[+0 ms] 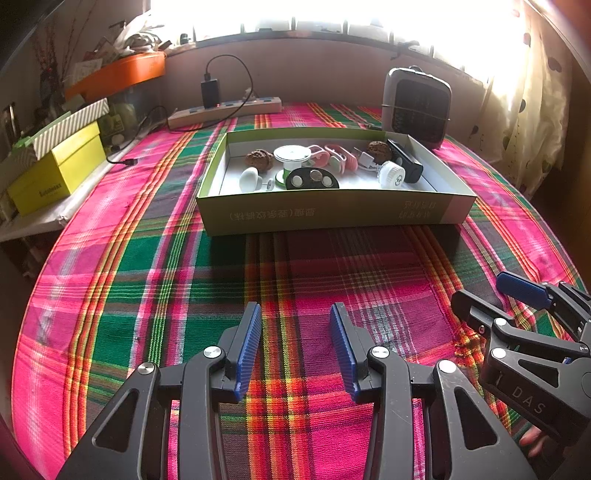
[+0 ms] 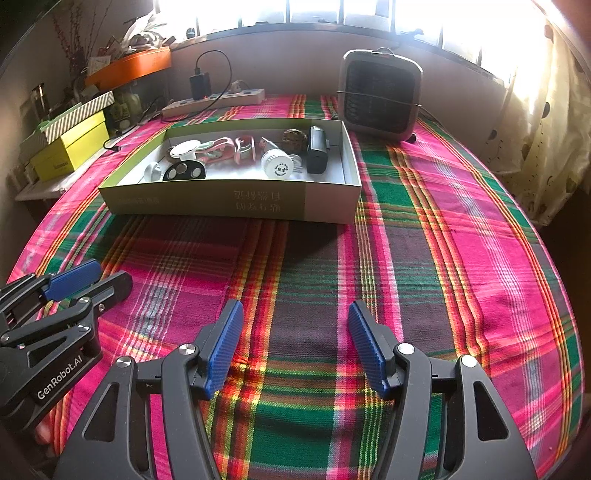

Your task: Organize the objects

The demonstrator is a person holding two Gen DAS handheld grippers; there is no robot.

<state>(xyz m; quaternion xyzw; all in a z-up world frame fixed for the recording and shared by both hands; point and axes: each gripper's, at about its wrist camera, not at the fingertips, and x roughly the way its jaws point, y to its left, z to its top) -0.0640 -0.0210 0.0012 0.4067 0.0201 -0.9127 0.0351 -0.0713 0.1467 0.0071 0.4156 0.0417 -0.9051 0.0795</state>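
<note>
While my left gripper (image 1: 295, 347) and right gripper (image 2: 295, 343) hang with jaws apart, gripping nothing, bare plaid cloth (image 1: 295, 266) stretches ahead to the near wall of the box (image 1: 332, 214) holding the small objects (image 1: 314, 166).

A shallow green cardboard box (image 1: 332, 212) lies flat on the plaid cloth. Inside lie 2 walnuts (image 1: 259, 158), a white round cap (image 1: 391, 174), pink clips (image 1: 334, 155), a black case (image 2: 317, 149) and a black oval pad (image 1: 313, 179).

Window (image 1: 332, 14) blown out white, shelf clutter (image 1: 122, 40) indistinct, box lettering (image 2: 258, 201) illegible
</note>
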